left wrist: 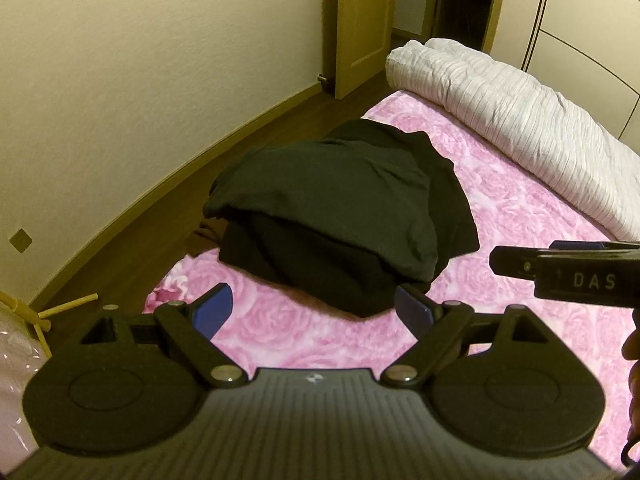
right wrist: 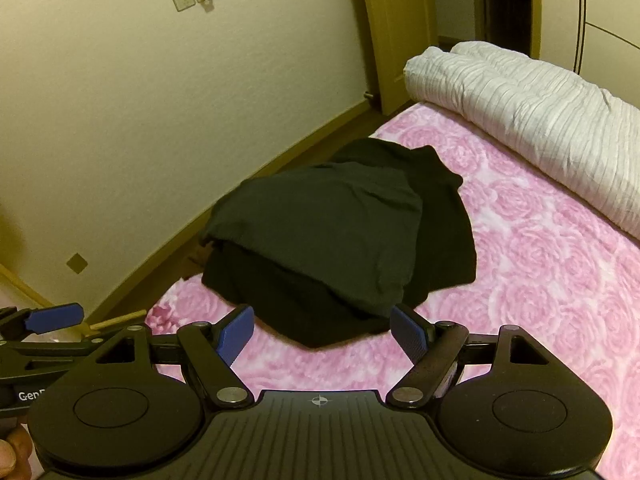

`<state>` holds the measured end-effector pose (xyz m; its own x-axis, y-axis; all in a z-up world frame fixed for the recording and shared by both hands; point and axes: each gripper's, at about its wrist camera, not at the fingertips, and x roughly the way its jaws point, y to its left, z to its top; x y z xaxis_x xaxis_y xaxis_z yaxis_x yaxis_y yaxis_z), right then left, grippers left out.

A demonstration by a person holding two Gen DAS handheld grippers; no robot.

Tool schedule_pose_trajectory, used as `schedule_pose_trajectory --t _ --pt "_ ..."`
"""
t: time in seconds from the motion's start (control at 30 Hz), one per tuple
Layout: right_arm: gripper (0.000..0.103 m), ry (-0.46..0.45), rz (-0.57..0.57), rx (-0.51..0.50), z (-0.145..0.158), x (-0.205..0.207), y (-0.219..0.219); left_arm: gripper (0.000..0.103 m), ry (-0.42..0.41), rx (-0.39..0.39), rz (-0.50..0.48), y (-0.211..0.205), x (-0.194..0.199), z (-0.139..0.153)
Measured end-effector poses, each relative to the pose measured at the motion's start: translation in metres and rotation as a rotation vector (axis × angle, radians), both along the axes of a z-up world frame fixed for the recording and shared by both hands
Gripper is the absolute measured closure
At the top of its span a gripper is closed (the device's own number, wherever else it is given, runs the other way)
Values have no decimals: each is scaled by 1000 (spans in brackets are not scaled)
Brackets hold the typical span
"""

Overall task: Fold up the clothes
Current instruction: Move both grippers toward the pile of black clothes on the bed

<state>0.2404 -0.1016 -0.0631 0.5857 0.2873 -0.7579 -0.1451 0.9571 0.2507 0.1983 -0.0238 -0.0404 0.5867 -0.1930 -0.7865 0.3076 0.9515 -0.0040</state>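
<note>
Black clothes (left wrist: 340,216) at bed edge (left wrist: 192,268) — grippers clear

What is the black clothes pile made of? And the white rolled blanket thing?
The black clothes look like soft, matte knit cloth, maybe cotton: they sag in smooth folds with no shine. The white rolled blanket seems a puffy quilted fabric, with fine crinkled ridges across it.

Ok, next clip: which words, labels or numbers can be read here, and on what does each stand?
"DAS": white letters on the right gripper, seen side-on in the left wrist view.
"Gen": white letters, cut off by the frame's edge, on the left gripper in the right wrist view.
Small round emblem on each gripper's body: a mark, no letters.
Wall sockets: no readable text.
Black clothes, pink bedspread: no text.
</note>
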Motion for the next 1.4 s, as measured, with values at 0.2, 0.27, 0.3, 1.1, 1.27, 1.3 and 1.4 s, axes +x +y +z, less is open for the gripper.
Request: schedule_pose_trajectory --t 0.2,0.27,0.3,1.1,1.27,1.3,1.4 --pt "25 16 5 18 -5 9 -8 17 12 26 -16 -11 5 -2" --pt "25 23 1 23 -8 11 -12 17 15 33 -21 -14 5 -3" --pt "25 26 -1 25 -10 11 -14 17 16 36 -22 -15 5 -3" --pt "25 25 54 47 -19 12 -27 17 18 74 -12 -16 1 -10" --pt "25 27 55 24 -21 15 -20 17 22 61 -14 1 17 -16" --pt "25 28 53 19 -22 16 -18 17 22 62 -21 4 21 -19" --pt "25 33 53 -1 -24 22 -11 17 31 70 -55 10 38 -28"
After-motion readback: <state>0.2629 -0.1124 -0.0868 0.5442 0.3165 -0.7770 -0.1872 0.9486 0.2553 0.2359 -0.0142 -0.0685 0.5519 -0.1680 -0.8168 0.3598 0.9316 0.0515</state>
